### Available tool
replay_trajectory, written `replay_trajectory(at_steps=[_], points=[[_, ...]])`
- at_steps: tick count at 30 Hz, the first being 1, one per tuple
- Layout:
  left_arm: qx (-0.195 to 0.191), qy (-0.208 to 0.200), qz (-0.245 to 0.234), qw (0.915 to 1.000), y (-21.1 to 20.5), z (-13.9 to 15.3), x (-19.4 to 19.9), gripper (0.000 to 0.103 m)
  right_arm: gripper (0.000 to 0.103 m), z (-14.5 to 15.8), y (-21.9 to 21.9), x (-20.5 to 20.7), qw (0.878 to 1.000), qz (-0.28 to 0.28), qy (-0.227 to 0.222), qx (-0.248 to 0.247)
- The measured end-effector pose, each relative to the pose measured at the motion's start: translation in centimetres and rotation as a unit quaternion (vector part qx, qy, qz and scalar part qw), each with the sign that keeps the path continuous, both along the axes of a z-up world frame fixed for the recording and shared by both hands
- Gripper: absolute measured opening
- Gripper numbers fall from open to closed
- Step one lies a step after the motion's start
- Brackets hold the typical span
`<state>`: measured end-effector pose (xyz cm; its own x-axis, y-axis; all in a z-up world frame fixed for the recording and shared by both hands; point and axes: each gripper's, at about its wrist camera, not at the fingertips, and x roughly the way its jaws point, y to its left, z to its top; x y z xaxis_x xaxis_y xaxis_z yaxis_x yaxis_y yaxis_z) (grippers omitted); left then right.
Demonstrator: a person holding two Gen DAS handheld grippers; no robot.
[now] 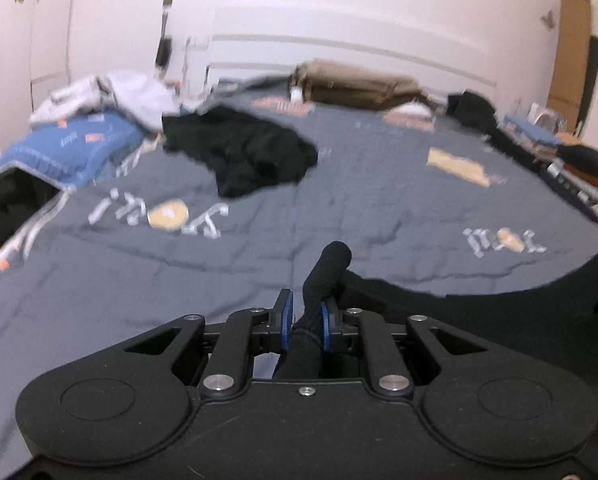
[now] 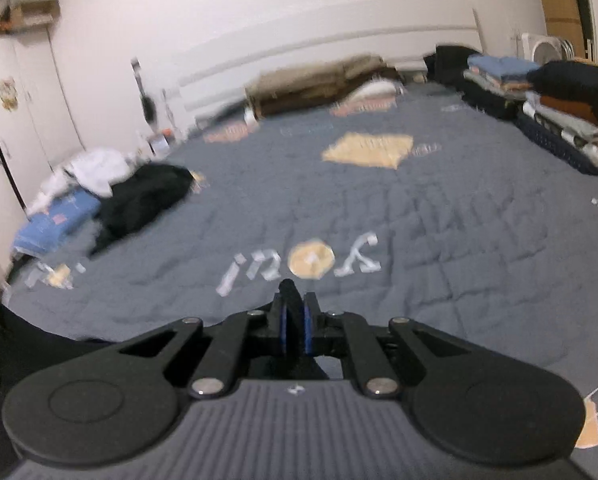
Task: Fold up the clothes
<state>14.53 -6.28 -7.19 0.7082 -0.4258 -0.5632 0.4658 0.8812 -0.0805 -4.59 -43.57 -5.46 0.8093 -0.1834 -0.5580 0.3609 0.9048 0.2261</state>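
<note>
We see the left gripper clenched on a black garment above the grey bedspread. The right gripper pinches what seems, through blur, the same dark cloth.

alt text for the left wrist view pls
The left gripper is shut on a bunched fold of a black garment above a grey printed bedspread. Farther back lie a crumpled black garment and a pile of pale clothes.
</note>
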Motion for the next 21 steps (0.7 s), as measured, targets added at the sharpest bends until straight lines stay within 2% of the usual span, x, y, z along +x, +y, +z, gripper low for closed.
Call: replay_trajectory(at_steps=[2,4,6,8,9,10,14,17,18,19,20,21], points=[[0.008,0.007,0.006,0.9999,-0.2,-1.0,0.6,0.015,0.008,-1.5,-0.3,1.2,1.000,-0.001,0.025,-0.007],[0.015,0.011,0.010,0.9998,-0.3,-1.8,1.1,0.015,0.008,-2.0,-0.5,1.8,0.999,-0.009,0.030,-0.015],[0.002,-0.003,0.022,0.9998,0.1,-1.2,0.9,0.013,0.000,-1.6,-0.9,1.8,0.999,-0.034,0.019,-0.029],[-0.021,-0.027,0.035,0.9988,0.7,0.0,0.3,0.010,0.000,-0.3,-1.7,1.0,0.998,-0.060,-0.025,-0.015],[-0.030,-0.035,0.035,0.9983,0.8,0.6,0.1,0.005,0.000,0.4,-2.1,0.5,0.997,-0.057,-0.045,0.007],[-0.028,-0.036,0.032,0.9984,0.6,1.0,0.1,0.005,0.000,0.9,-2.2,0.5,0.998,-0.045,-0.044,0.021],[-0.018,-0.007,0.020,0.9996,0.2,1.5,-0.4,0.006,0.003,1.8,-1.1,0.1,0.999,0.006,-0.003,0.033],[-0.017,-0.017,0.017,0.9996,0.4,2.5,-2.6,0.019,0.007,2.1,0.7,-1.7,0.998,0.041,0.019,0.048],[-0.027,-0.024,0.019,0.9992,0.6,2.9,-3.6,0.029,0.010,2.2,1.4,-2.6,0.997,0.050,0.023,0.045],[-0.038,-0.030,0.021,0.9986,0.9,3.4,-4.6,0.045,0.014,2.4,2.2,-3.7,0.998,0.053,0.021,0.041],[-0.048,-0.037,0.022,0.9979,1.1,3.9,-5.6,0.054,0.017,2.6,3.0,-4.8,0.998,0.053,0.016,0.037],[-0.058,-0.041,0.021,0.9972,1.2,4.3,-6.6,0.063,0.026,2.7,3.8,-6.0,0.998,0.054,0.010,0.034]])
